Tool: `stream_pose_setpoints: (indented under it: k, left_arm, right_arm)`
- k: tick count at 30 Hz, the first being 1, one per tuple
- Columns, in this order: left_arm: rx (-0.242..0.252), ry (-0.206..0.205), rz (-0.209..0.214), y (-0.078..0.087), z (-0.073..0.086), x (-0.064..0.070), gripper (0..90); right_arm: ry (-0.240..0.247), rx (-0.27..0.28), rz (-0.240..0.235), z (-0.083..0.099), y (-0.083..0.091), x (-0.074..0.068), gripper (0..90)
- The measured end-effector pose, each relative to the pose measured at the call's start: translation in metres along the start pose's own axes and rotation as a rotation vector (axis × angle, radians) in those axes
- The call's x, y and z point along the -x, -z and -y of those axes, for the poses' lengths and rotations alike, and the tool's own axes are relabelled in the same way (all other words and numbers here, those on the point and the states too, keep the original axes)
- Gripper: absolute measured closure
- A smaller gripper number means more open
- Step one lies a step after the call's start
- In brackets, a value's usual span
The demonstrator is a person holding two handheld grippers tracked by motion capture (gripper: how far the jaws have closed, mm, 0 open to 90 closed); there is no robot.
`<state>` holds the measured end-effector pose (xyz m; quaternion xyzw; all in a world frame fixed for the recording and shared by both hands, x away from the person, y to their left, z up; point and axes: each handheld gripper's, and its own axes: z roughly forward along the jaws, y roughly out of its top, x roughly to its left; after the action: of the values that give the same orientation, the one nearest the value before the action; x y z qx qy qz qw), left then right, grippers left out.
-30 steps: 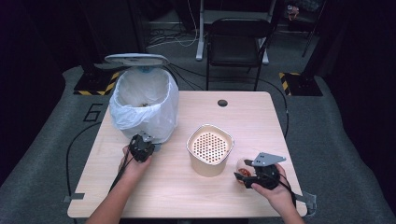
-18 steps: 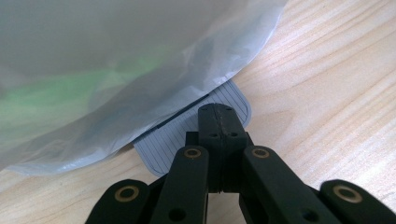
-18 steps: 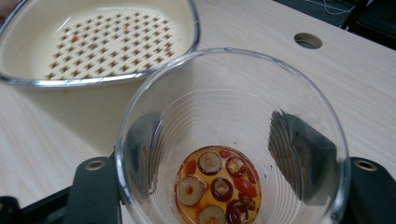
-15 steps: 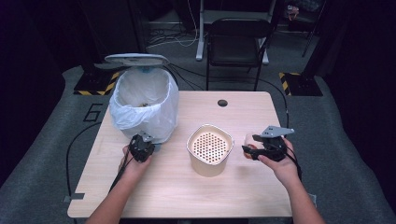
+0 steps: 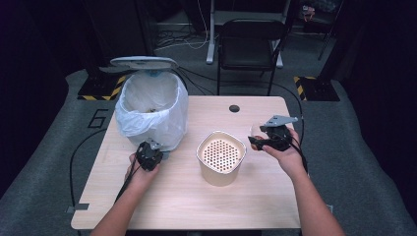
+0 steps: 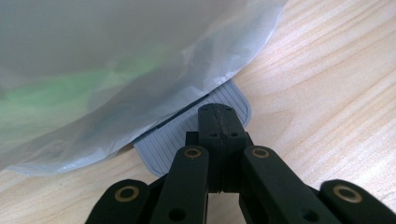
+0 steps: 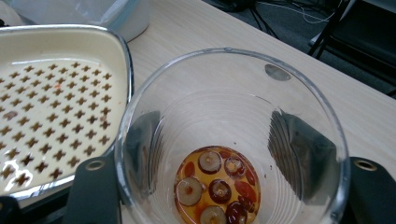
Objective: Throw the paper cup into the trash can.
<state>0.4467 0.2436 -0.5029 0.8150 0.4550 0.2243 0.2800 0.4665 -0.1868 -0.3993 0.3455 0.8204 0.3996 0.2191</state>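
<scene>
My left gripper (image 5: 149, 155) is shut, and in the left gripper view its tip (image 6: 221, 112) rests on the grey ribbed pedal (image 6: 182, 135) at the foot of the bin. The bin (image 5: 152, 110) is lined with a white bag, and its lid (image 5: 142, 62) stands raised. My right gripper (image 5: 263, 142) is shut on a clear glass (image 7: 229, 116) and holds it above the table, to the right of the cream perforated strainer pot (image 5: 221, 152). At the bottom of the glass lie amber liquid and several red fruit slices (image 7: 217, 186).
A round black grommet (image 5: 234, 108) sits in the table near its far edge. A black chair (image 5: 251, 44) stands behind the table. Cables trail off the table's left side. The strainer's rim (image 7: 123, 51) lies close to the glass.
My right gripper has risen with the glass and moved away from the front edge, up beside the strainer pot. The left gripper stayed on the pedal.
</scene>
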Motion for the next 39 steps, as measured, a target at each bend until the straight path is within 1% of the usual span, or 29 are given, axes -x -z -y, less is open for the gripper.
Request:
stream_pose_setpoints:
  k: [2,3,5,6,7,9,11,12,14,19,21,22,23,24,27,28,29,31,33,34,35,36,39]
  left_arm:
    - [-0.003,-0.004,-0.002,0.0,0.0,0.0,90.0]
    - [-0.002,-0.005,-0.003,0.0,0.0,0.0,90.0]
    - [-0.002,-0.005,-0.002,0.0,0.0,0.0,90.0]
    - [-0.002,-0.008,-0.002,0.0,0.0,0.0,90.0]
    - [-0.001,-0.007,-0.001,0.0,0.0,0.0,90.0]
    - [0.0,-0.006,0.001,0.0,0.0,0.0,90.0]
    - [0.0,-0.006,0.002,0.0,0.0,-0.001,90.0]
    - [0.001,-0.007,0.002,0.0,0.0,-0.001,90.0]
    - [0.0,-0.006,0.0,0.0,0.0,0.0,90.0]
    - [0.0,-0.007,0.0,0.0,0.0,0.0,90.0]
    - [-0.001,-0.008,-0.002,0.0,0.0,0.0,90.0]
    - [0.001,-0.009,0.0,0.0,0.0,0.0,90.0]
    - [0.001,-0.009,0.0,0.0,0.0,0.0,90.0]
    - [0.001,-0.007,0.002,0.0,0.0,-0.001,90.0]
    - [-0.001,-0.008,-0.002,0.0,0.0,0.0,90.0]
    - [0.001,-0.01,-0.006,0.0,0.0,0.0,90.0]
    - [0.001,-0.01,-0.006,0.0,0.0,0.0,90.0]
    - [0.0,-0.01,-0.004,0.0,0.0,0.0,90.0]
    - [0.001,-0.008,0.0,0.0,0.0,0.0,90.0]
    - [0.001,-0.009,-0.001,0.0,0.0,0.0,90.0]
    - [0.001,-0.009,-0.001,0.0,0.0,0.0,90.0]
    - [-0.001,-0.012,-0.004,0.0,0.0,0.0,90.0]
    - [0.0,-0.013,-0.005,0.0,0.0,0.0,90.0]
  right_arm:
    - [0.008,0.0,0.005,-0.003,-0.002,0.0,34.5]
    - [0.025,-0.002,0.014,-0.008,-0.006,0.0,34.5]
    - [0.034,0.001,0.018,-0.011,-0.008,0.0,34.5]
    - [0.049,0.0,0.024,-0.014,-0.01,-0.001,34.5]
    - [0.053,0.011,0.031,-0.017,-0.012,-0.002,34.5]
    - [0.086,0.016,0.035,-0.023,-0.015,-0.003,34.5]
    - [0.103,0.025,0.04,-0.028,-0.018,-0.005,34.4]
    - [0.122,0.043,0.039,-0.032,-0.019,-0.007,34.4]
    - [0.127,0.05,0.043,-0.034,-0.021,-0.009,34.4]
    - [0.174,0.092,0.039,-0.042,-0.025,-0.016,33.9]
    - [0.221,0.119,0.041,-0.045,-0.024,-0.019,33.8]
    - [0.255,0.146,0.041,-0.047,-0.023,-0.022,33.9]
    - [0.255,0.146,0.041,-0.047,-0.023,-0.022,33.9]
    - [0.264,0.163,0.037,-0.048,-0.022,-0.023,33.9]
    - [0.288,0.168,0.04,-0.051,-0.021,-0.027,34.0]
    - [0.314,0.173,0.041,-0.052,-0.021,-0.028,34.3]
    - [0.314,0.173,0.041,-0.052,-0.021,-0.028,34.3]
    - [0.346,0.178,0.039,-0.052,-0.02,-0.031,34.8]
    - [0.388,0.194,0.036,-0.053,-0.02,-0.035,35.1]
    - [0.409,0.195,0.044,-0.053,-0.02,-0.037,35.1]
    - [0.409,0.195,0.044,-0.053,-0.02,-0.037,35.1]
    - [0.43,0.197,0.05,-0.053,-0.02,-0.039,35.2]
    - [0.515,0.195,0.083,-0.052,-0.021,-0.047,35.2]
